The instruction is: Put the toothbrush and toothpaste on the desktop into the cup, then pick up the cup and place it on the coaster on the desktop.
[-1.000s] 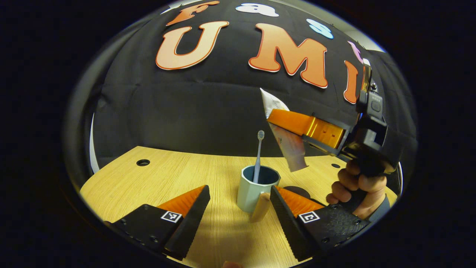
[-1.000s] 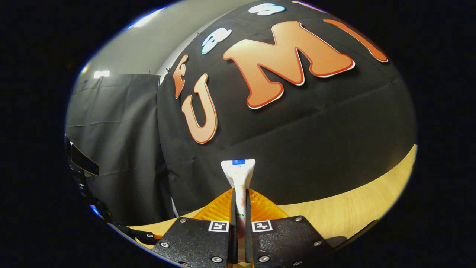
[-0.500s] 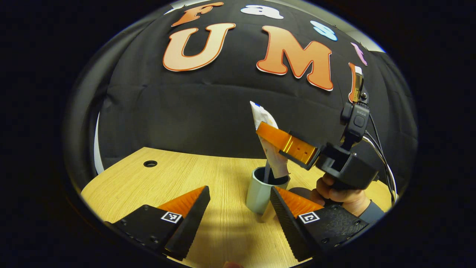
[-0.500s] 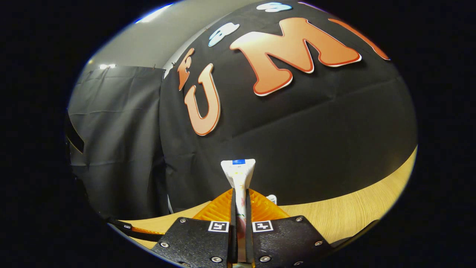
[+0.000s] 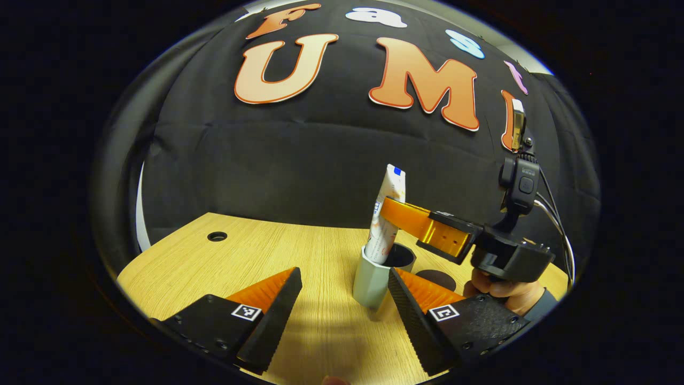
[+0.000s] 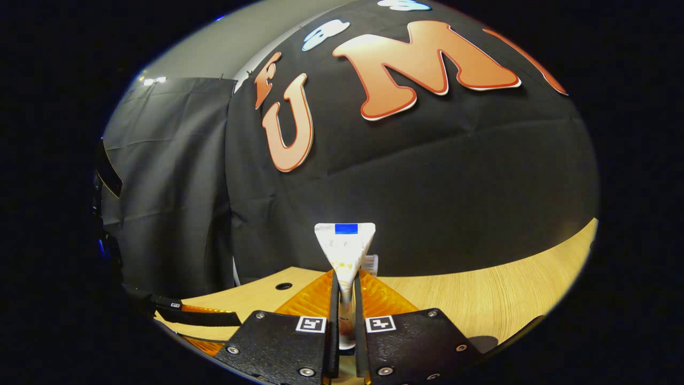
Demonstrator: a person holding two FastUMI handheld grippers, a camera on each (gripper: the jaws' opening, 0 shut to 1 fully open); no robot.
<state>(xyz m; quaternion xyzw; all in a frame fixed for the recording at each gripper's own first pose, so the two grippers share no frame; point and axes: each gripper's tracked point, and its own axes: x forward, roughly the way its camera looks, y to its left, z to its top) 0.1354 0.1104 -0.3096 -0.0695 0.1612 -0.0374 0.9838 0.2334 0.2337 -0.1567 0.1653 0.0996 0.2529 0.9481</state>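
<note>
Landmark for this entry: the cup [image 5: 374, 278], standing upright on the table [image 5: 240, 262].

Right hand-held gripper [image 5: 393, 209]: seen from the left gripper view it reaches in from the right, above the cup's mouth, roughly level. It is clenched on the toothpaste [image 5: 386, 214]. In the right gripper view [image 6: 343, 299] I see both fingers pressed flat against the tube [image 6: 344, 248], the crimped end with its blue patch sticking out past the fingertips. A hand [image 5: 505, 289] grips the handle, to the right of the cup.

Toothpaste: nearly upright, leaning slightly, crimped end up. Its lower end sits inside the cup's mouth, on the left side of the opening. I cannot tell whether it touches the cup's bottom.

Toothbrush: a pale bristled tip [image 6: 371, 263] shows just behind the tube in the right gripper view; I take it to be the brush head. Its place relative to the cup I cannot make out.

Left hand-held gripper [image 5: 344, 315]: released, fingers spread wide, holding nothing. It sits low over the table on the near side of the cup, the right finger [image 5: 422, 299] just beside the cup's wall; contact unclear.

Coaster [image 5: 435, 279]: dark round patch lying flat on the table just right of the cup, partly hidden behind the left hand-held gripper's finger.
</note>
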